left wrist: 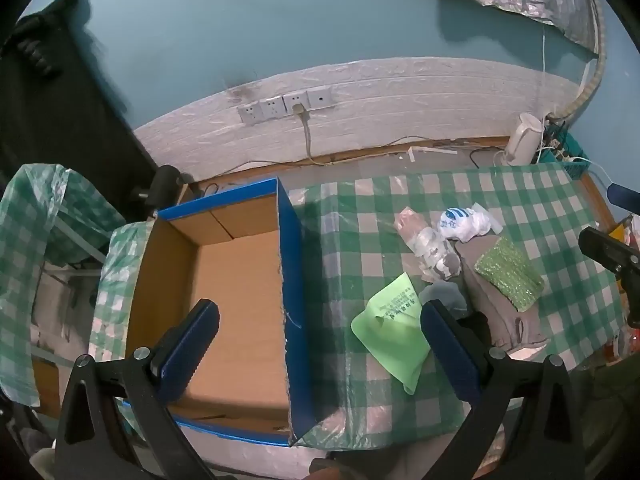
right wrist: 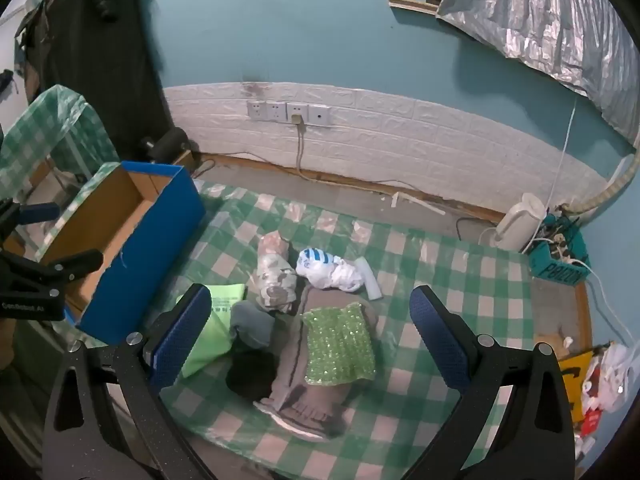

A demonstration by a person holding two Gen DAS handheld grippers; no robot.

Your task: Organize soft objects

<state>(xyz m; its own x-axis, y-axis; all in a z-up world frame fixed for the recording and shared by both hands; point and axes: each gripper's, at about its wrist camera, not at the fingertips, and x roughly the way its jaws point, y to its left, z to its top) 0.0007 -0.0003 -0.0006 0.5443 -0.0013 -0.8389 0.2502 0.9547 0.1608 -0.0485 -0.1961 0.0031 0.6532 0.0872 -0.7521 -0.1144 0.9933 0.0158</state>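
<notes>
A blue cardboard box with an empty brown inside stands at the table's left end; it also shows in the right wrist view. A pile of soft things lies on the green checked tablecloth: a green sequined cloth on a grey-brown garment, a light green cloth, a white and blue bag, a patterned roll. My left gripper is open above the box's right wall. My right gripper is open above the pile, holding nothing.
A white kettle and a teal basket of cables stand at the table's back right. Wall sockets with a hanging cord are behind. A second checked table is at the left. Bags lie off the right edge.
</notes>
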